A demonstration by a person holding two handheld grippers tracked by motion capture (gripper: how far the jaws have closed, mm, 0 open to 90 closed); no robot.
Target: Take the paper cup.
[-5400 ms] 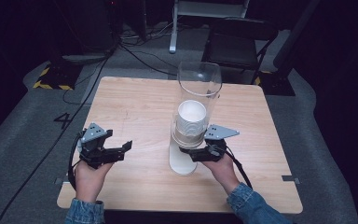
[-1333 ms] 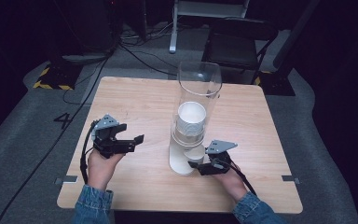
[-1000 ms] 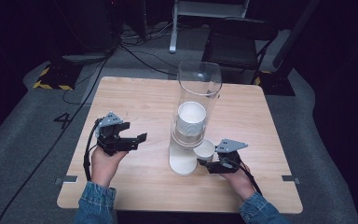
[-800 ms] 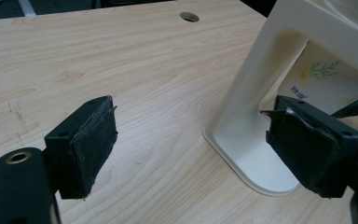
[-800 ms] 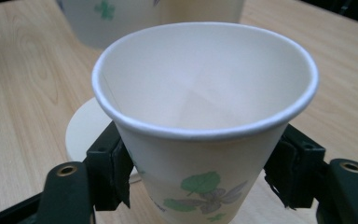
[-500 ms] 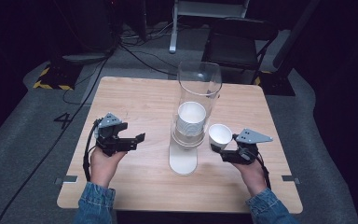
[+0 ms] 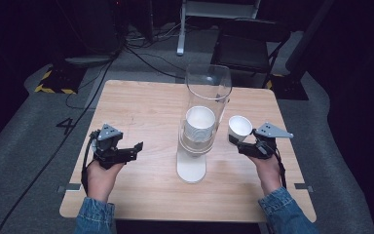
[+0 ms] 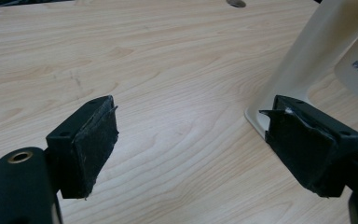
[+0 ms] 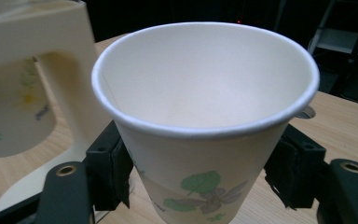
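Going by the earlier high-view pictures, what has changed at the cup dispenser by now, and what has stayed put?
The right tongs, earlier at the foot of the dispenser, have pulled a paper cup out and carried it to the right and up; they hold it by its sides, clear of the dispenser. The left tongs shifted slightly towards the dispenser, jaws open and empty. The dispenser, the cup stack inside it and the table stayed as they were.

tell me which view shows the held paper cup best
The right gripper view: the paper cup sits large between the jaws, rim, inside and leaf print clear. The high view has it small, beside the dispenser.
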